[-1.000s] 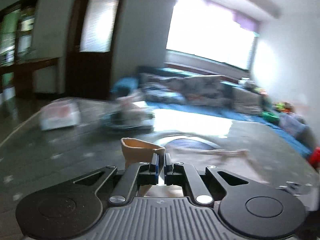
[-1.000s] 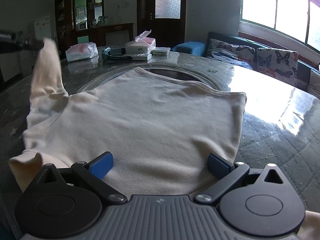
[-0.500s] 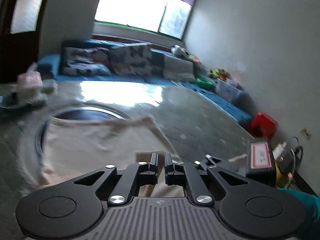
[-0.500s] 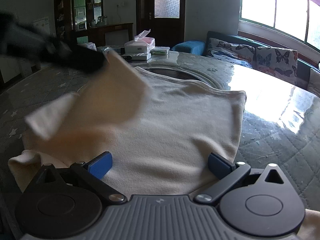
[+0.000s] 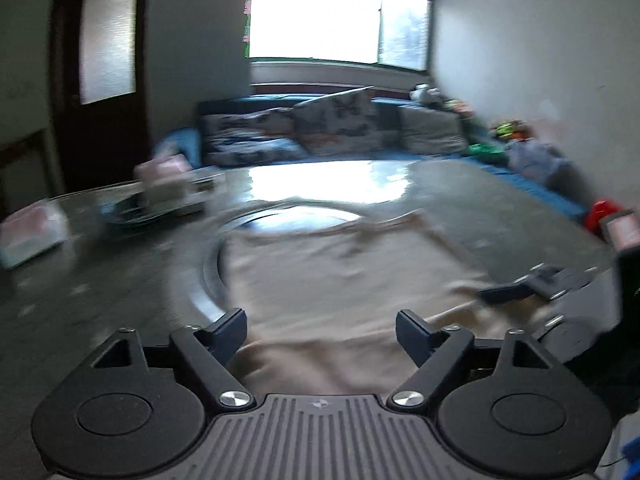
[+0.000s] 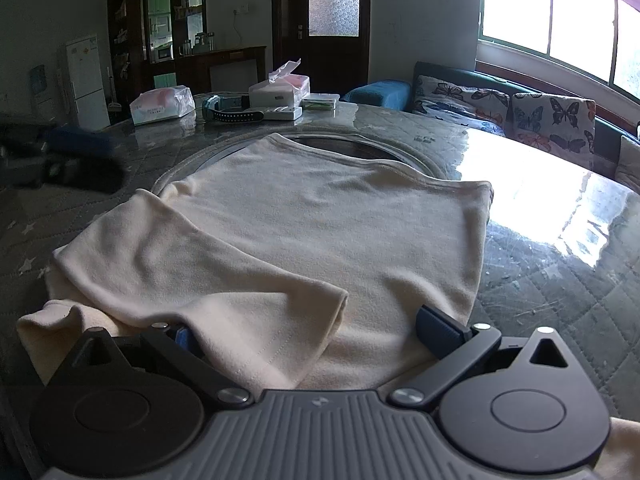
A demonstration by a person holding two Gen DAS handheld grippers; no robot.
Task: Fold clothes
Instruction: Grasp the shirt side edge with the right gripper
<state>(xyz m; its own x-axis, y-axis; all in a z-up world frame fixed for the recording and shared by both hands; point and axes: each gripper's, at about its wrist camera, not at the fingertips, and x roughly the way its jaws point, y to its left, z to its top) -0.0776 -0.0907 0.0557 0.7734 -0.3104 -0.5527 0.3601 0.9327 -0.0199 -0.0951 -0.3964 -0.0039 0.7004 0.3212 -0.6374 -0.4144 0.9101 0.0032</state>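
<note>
The left gripper [image 5: 320, 330] has its fingers [image 5: 230, 326] spread wide and empty, poised over the near edge of the shirt [image 6: 332, 236]; this view is smeared by motion blur, so fine detail is lost. The right gripper [image 6: 316, 330] is also spread wide. One blue finger [image 6: 438, 330] is plain to see at the shirt's near hem, while the other is mostly hidden under the sleeve [image 6: 200, 280], whose cuff is draped across it (only a sliver of blue pad shows).

The cream shirt lies flat on the counter [image 6: 540, 280], front side spread out. Its sleeve is folded inward over the body, running from the shirt's left shoulder down to the near hem. The neckline [image 6: 332, 152] is at the far end of the shirt, over a round inset ring in the counter. In the left view the right gripper [image 5: 536, 284] shows at the shirt's right edge.

Beyond the shirt's neckline stand a tissue box [image 6: 280, 90], a dark strap [image 6: 232, 114] and a wrapped tissue pack [image 6: 162, 106]. Right of the shirt the counter reflects bright window glare, and past that runs a sofa with butterfly cushions [image 6: 552, 114].
</note>
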